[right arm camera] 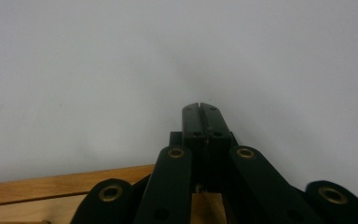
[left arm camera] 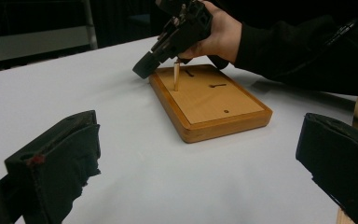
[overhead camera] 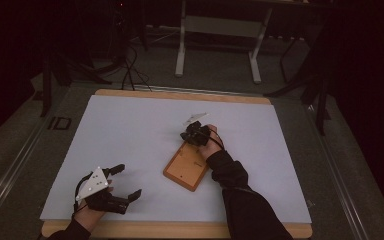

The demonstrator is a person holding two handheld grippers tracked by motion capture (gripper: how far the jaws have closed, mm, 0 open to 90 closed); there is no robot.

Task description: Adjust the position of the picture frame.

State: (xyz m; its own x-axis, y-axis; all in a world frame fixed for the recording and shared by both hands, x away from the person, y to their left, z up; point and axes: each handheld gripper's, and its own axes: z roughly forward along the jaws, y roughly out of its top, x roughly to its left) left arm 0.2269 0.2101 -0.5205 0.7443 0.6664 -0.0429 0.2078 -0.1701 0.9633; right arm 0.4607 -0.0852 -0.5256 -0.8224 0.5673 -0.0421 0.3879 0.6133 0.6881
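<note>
A flat wooden board lies on the white table top, near its middle. Its face has two short dark slots and a small hole. A thin wooden peg stands upright on the board's far end. My right gripper sits just above that end, jaws pressed together, and the peg's top runs up into its underside. My left gripper rests near the front left of the table with its jaws wide apart and nothing between them.
The white sheet covers a wooden table whose edge runs along the front. Beyond the far edge stand a white frame on legs and dark stands with cables on the floor.
</note>
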